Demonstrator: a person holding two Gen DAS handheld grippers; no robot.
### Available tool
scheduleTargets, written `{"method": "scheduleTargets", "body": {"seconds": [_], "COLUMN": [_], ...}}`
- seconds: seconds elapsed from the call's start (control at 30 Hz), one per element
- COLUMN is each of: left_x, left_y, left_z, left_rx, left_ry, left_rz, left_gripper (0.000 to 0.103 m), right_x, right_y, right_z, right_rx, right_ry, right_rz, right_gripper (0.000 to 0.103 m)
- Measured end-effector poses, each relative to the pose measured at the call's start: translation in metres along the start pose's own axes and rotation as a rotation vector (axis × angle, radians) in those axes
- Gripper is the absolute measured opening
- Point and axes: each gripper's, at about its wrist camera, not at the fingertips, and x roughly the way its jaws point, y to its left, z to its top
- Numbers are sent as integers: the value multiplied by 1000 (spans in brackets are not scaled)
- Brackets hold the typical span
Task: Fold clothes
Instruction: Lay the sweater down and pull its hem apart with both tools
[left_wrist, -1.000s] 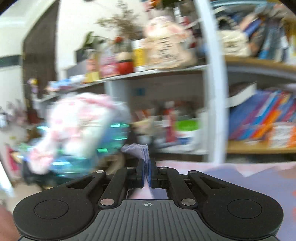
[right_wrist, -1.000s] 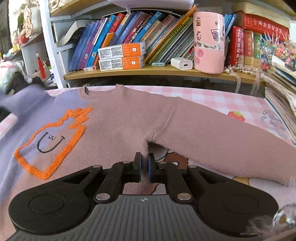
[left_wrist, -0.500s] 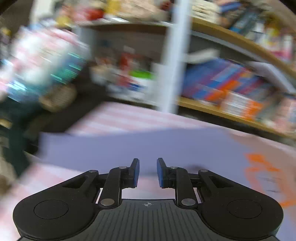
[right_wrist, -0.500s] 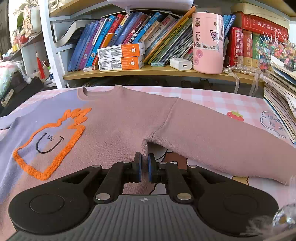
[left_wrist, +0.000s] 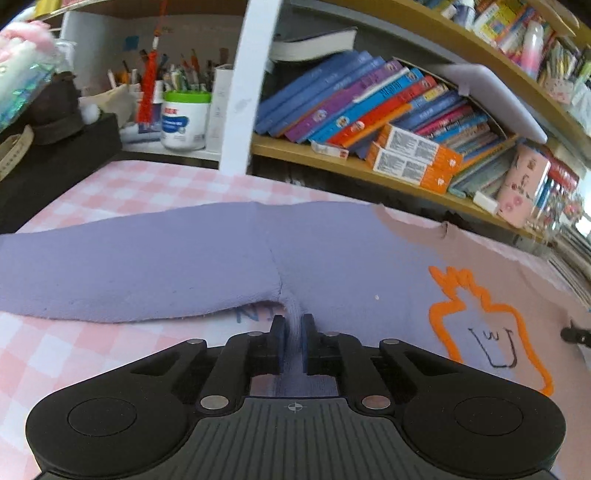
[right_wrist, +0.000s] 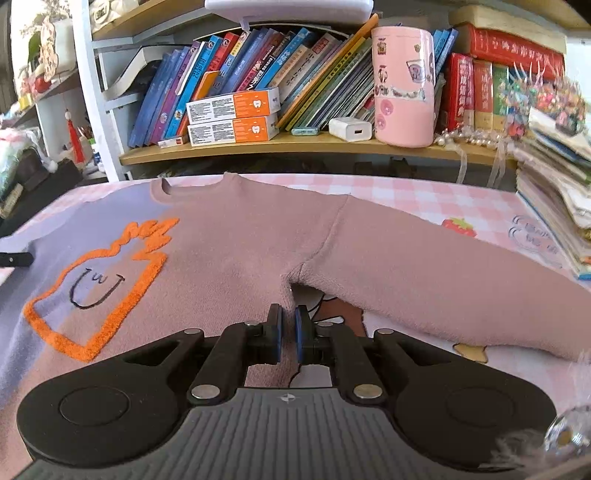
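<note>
The sweater (right_wrist: 236, 251) lies flat on the checked tabletop (left_wrist: 122, 184) (its hem hidden beneath both tools). Left fingers (left_wrist: 277, 339) and right fingers (right_wrist: 275, 332) each pinch a side seam below an armpit; sleeves spread outward.

The left gripper (left_wrist: 293, 328), open 0.5 s ago above the purple sleeve, has closed on the sweater (left_wrist: 332, 258) at the sleeve's underarm seam. 1 s ago it pinched cloth in the air, facing the shelves.
</note>
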Motion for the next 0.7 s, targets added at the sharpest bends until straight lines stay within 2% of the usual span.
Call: {"method": "scheduleTargets", "body": {"seconds": [0.1,0.2,0.5,0.7], "left_x": [4,8,7,-14], "left_y": [-8,-15,-8,-9], "left_z": [1,4,3,-10], "left_rx": [14,43,15,24], "left_ry": [11,11,17,24], "left_rz": [-31,-20,-18,-13], "left_gripper": [5,5,7,11], "right_x": [0,0,1,0], "right_y": [-1,-6,-7,-8], "right_z": [1,0,0,0], "right_rx": [-15,0,9,17], "right_ry": [-10,-12,-12,-11], "right_rz": [-59,-67,-58,-49], "right_gripper": [7,7,8,9]}}
